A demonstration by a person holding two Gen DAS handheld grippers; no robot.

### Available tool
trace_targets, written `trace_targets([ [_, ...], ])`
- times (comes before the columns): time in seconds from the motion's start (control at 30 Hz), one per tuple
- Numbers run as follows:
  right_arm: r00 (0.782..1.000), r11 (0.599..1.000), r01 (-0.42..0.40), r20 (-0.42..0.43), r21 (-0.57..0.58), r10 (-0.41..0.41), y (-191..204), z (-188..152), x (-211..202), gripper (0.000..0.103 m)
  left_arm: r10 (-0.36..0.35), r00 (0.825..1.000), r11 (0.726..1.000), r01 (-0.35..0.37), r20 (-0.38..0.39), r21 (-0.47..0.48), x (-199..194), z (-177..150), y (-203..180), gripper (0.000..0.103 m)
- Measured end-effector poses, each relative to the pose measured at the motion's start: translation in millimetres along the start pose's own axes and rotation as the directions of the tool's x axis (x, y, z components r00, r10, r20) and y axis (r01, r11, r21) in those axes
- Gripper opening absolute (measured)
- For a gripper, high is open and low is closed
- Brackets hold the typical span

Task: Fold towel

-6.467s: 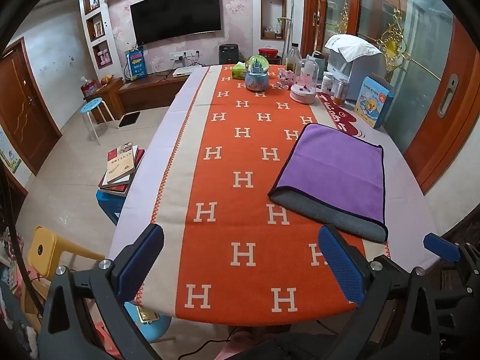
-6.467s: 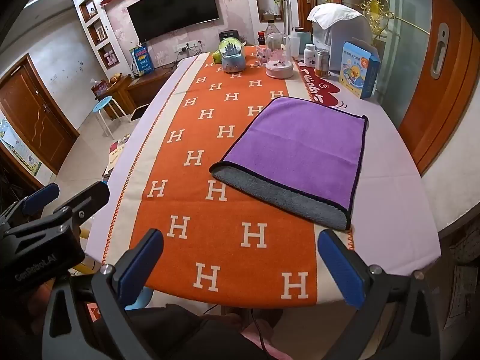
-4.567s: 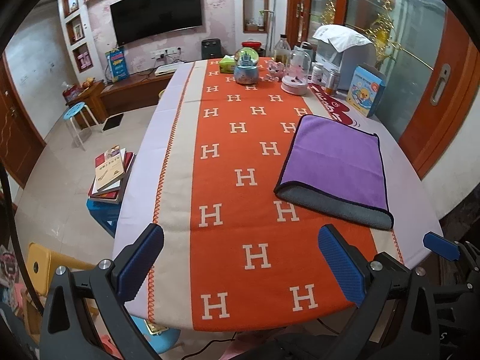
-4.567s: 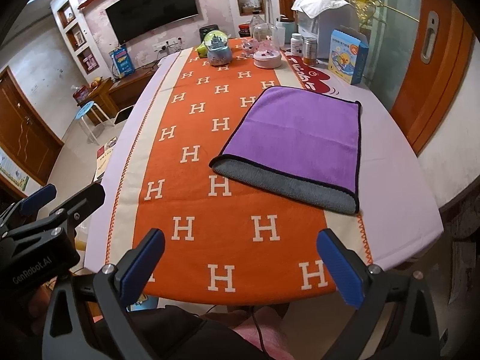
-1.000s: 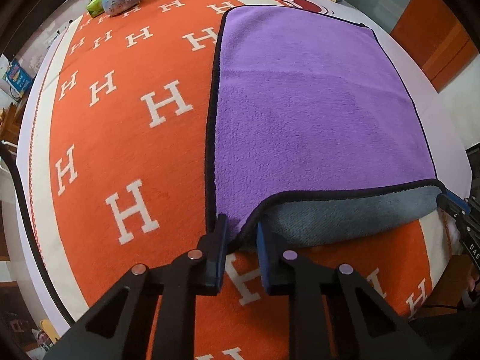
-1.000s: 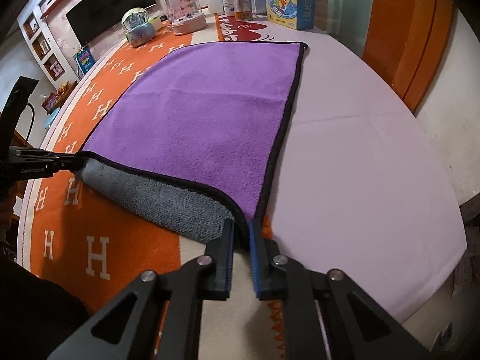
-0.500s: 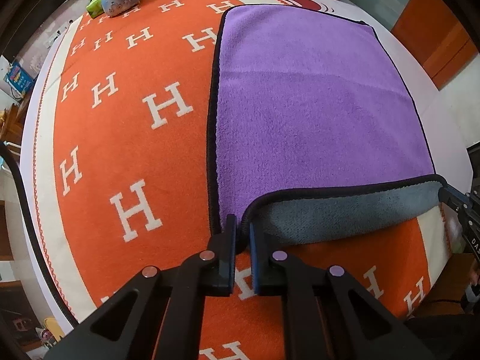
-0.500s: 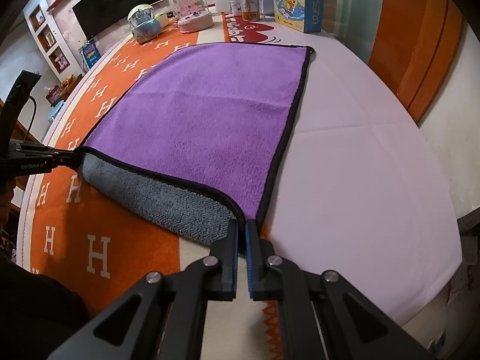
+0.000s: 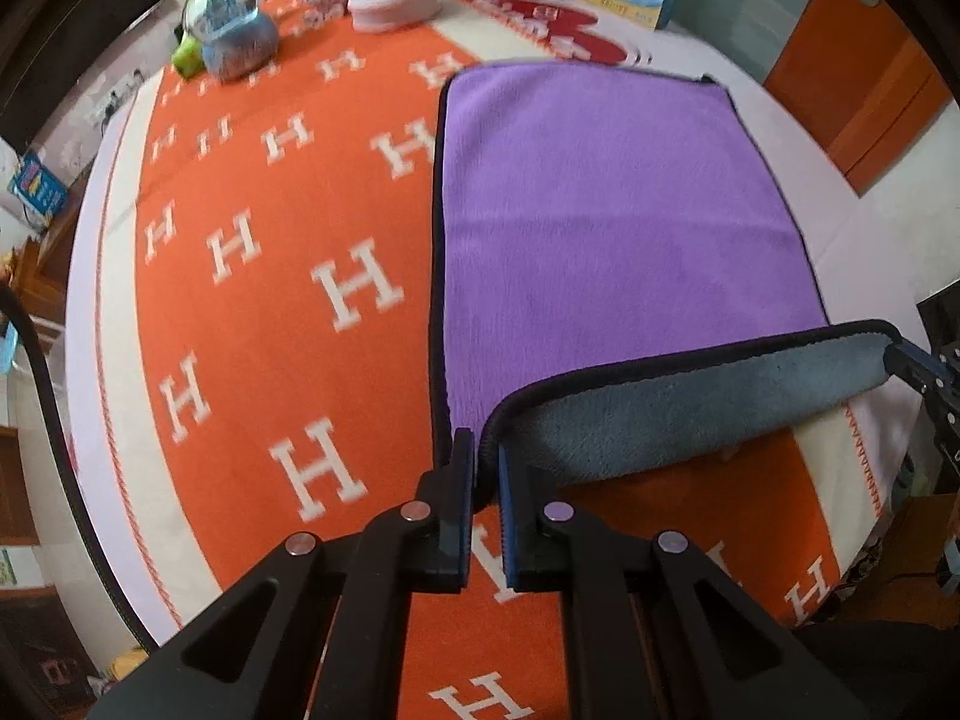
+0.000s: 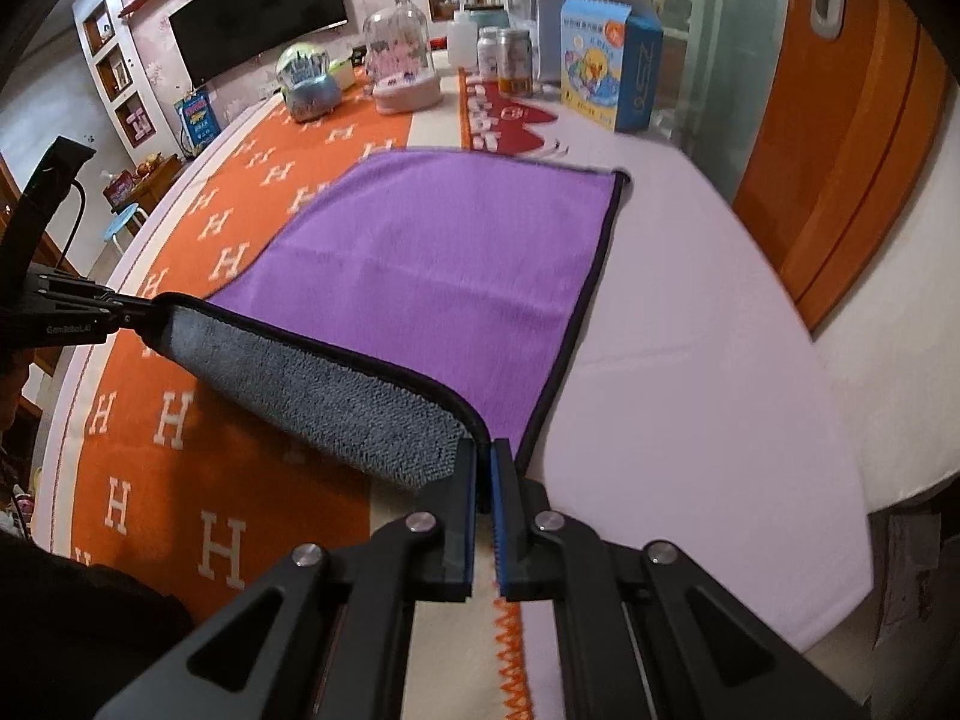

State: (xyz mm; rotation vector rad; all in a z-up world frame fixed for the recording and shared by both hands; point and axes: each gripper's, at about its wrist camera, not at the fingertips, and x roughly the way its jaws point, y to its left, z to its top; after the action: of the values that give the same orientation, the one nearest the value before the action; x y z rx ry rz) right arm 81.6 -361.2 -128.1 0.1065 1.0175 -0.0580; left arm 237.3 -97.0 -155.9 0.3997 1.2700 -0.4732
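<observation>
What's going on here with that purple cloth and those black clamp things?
A person is folding a towel on a table, with a hand-held gripper in each hand. The left hand-held gripper and the right hand-held gripper each pinch one near corner. The near edge is lifted, showing the grey underside; the rest lies flat.

The towel (image 9: 600,210) lies on the counter (image 10: 690,360), right of the runner's (image 9: 270,300) middle; its near edge is lifted. Behind it stand a box (image 10: 609,78), apparently jars (image 10: 507,60), and a globe (image 9: 231,33).
</observation>
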Motion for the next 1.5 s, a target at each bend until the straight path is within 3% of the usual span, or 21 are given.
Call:
trace_targets([
  [0.4,0.991,0.998,0.05,0.123,-0.03,-0.046,-10.3,55.8,-17.6,0.004,0.023,0.993,1.0,-0.025,0.114,0.009,-34.3,58.6,9.9,0.005],
  [0.67,0.977,0.996,0.086,0.199,-0.031,-0.078,-24.1,97.6,-12.7,0.004,0.054,0.977,0.998,-0.057,0.209,0.011,-41.2,103.2,12.1,0.005],
  [0.93,0.959,0.993,0.117,0.258,0.018,-0.118,-43.9,135.9,2.9,0.004,0.069,0.945,0.998,-0.066,0.32,-0.021,-31.9,139.2,7.4,0.004],
  [1.27,0.917,0.976,0.215,0.351,-0.037,-0.189,-47.1,151.8,34.6,0.004,0.114,0.896,0.987,-0.055,0.428,-0.149,-4.1,168.9,13.8,0.004],
  [1.4,0.898,0.967,0.249,0.387,-0.057,-0.208,-48.3,155.9,50.7,0.004,0.123,0.902,0.983,-0.055,0.413,-0.173,17.9,179.0,14.9,0.004],
  [1.5,0.9,0.964,0.256,0.382,-0.071,-0.211,-50.1,157.1,64.8,0.004,0.128,0.914,0.98,-0.057,0.384,-0.191,35.3,187.6,15.2,0.004],
])
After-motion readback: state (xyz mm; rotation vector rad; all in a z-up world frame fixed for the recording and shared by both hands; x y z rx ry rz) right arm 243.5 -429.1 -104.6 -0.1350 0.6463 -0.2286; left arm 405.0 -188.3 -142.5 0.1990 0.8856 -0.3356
